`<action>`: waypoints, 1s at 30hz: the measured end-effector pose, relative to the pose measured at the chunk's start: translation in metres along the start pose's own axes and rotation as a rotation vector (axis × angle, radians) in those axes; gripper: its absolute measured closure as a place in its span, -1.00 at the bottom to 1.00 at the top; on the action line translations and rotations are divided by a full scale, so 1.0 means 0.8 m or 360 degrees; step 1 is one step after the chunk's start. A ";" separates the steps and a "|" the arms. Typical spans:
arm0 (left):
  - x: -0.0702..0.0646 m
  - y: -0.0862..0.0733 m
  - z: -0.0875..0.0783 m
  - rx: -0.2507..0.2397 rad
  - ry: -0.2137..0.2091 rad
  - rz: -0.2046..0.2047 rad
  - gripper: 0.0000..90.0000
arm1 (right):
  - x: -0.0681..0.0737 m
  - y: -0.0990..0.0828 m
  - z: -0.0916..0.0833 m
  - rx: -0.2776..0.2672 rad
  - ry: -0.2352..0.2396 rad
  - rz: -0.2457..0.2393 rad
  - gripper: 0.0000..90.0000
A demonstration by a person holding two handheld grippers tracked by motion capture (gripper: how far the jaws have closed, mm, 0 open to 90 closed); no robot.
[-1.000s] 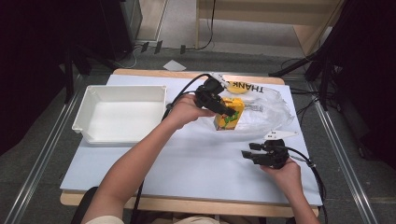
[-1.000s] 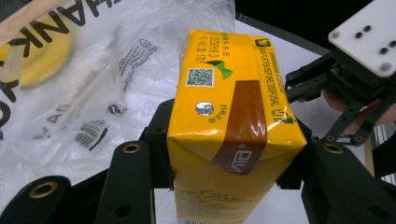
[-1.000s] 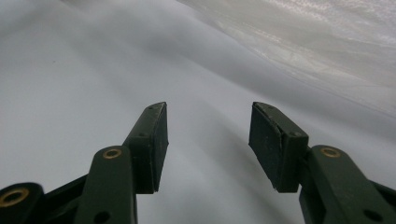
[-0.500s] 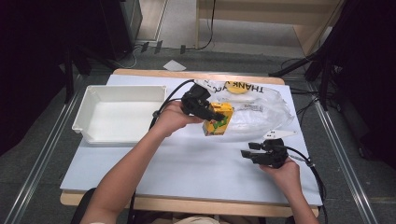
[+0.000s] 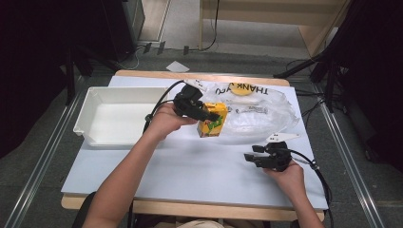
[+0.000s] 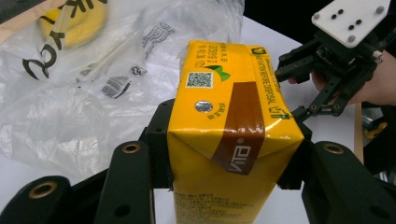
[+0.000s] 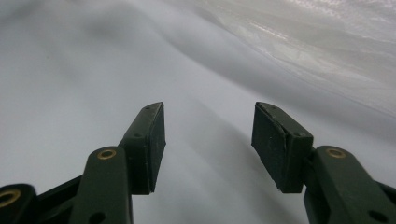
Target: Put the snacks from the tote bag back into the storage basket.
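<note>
A yellow juice carton point(image 5: 212, 126) with a brown band stands held just left of the clear plastic bag point(image 5: 256, 111). My left gripper point(image 5: 211, 116) is shut on the juice carton point(image 6: 224, 140), its pads pressing on both sides. My right gripper point(image 5: 249, 157) rests low over the white tabletop point(image 5: 190, 166) at the front right. Its jaws have just been opening, and they stand open point(image 7: 208, 140) with nothing between them. The right gripper point(image 6: 327, 70) also shows beyond the carton in the left gripper view.
An empty white tray point(image 5: 90, 114) lies at the left of the table. The crumpled bag point(image 6: 70, 93) with black lettering and a yellow disc point(image 5: 241, 89) covers the back right. The bag's edge point(image 7: 327, 42) lies just ahead of the right gripper.
My left gripper has carried the carton leftward and a little nearer, off the bag. The right hand has stayed in place.
</note>
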State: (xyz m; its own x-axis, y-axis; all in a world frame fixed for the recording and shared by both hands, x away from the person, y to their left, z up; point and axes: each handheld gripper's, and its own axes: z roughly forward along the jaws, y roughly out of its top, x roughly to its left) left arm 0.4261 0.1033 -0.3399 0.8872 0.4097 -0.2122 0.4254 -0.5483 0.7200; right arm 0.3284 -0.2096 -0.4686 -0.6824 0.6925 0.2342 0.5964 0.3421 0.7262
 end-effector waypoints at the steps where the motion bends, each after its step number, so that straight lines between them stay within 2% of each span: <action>1: 0.001 0.000 -0.001 -0.0001 0.0000 -0.0003 0.17 | 0.000 0.000 0.000 -0.0001 -0.0002 -0.0001 0.01; 6: 0.003 -0.002 -0.010 -0.0022 0.0001 -0.0017 0.17 | 0.000 -0.002 0.003 0.0013 -0.0021 -0.0048 0.01; 14: 0.010 -0.005 -0.026 -0.0031 0.0036 -0.0046 0.17 | -0.001 -0.002 0.004 0.0013 -0.0021 -0.0050 0.01; 19: 0.014 -0.006 -0.036 -0.0047 0.0050 -0.0060 0.17 | -0.002 -0.003 0.008 0.0049 -0.0049 -0.0100 -0.01; 24: 0.017 -0.008 -0.046 -0.0051 0.0092 -0.0058 0.17 | -0.002 -0.004 0.014 0.0074 -0.0046 -0.0104 -0.01; 30: 0.030 -0.013 -0.060 -0.0067 0.0149 -0.0095 0.17 | -0.003 -0.006 0.016 0.0075 -0.0054 -0.0141 -0.01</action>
State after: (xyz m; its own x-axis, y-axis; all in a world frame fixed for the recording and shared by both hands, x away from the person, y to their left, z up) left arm 0.4344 0.1535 -0.3211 0.8392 0.5079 -0.1943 0.4672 -0.4906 0.7355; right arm 0.3324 -0.2048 -0.4806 -0.7192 0.6788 0.1479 0.5539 0.4318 0.7119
